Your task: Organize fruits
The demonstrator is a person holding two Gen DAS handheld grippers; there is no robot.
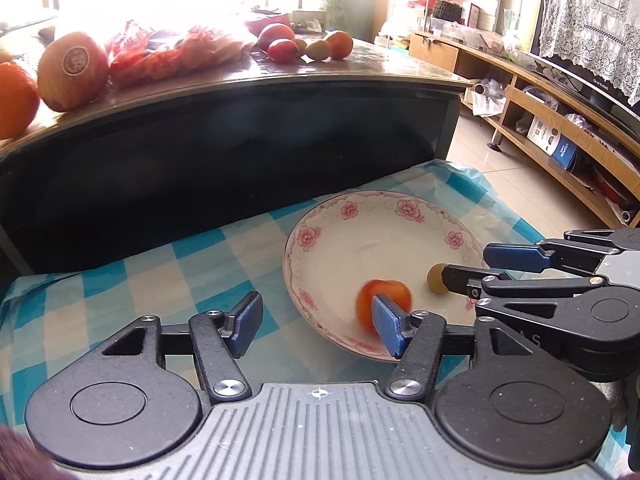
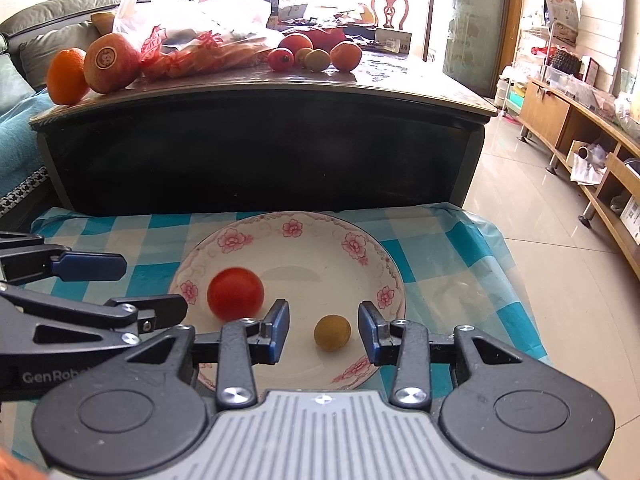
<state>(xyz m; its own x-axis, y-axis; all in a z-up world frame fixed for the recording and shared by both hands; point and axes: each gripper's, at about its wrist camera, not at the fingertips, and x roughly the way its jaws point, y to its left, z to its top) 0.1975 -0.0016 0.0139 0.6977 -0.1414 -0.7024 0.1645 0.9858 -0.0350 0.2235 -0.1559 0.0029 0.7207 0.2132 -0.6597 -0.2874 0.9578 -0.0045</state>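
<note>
A white plate with pink flowers (image 1: 400, 208) (image 2: 248, 236) sits on a blue checked cloth. In it lie a red tomato (image 1: 394, 294) (image 2: 236, 294), blurred, and a small brown-yellow fruit (image 1: 436, 278) (image 2: 332, 333). My left gripper (image 1: 318, 326) is open and empty above the plate's left rim; the tomato sits just beyond its right finger. My right gripper (image 2: 324, 334) is open, its fingers on either side of the small fruit without touching it. Each gripper shows in the other's view, the right one (image 1: 480, 268) and the left one (image 2: 152, 288).
Behind stands a dark table (image 1: 240, 80) (image 2: 260, 92) with oranges (image 1: 72, 72) (image 2: 108, 62), a red-printed plastic bag (image 2: 192, 40), and more small fruits (image 1: 304, 46) (image 2: 316, 56). A wooden TV shelf (image 1: 560, 120) runs along the right over tiled floor.
</note>
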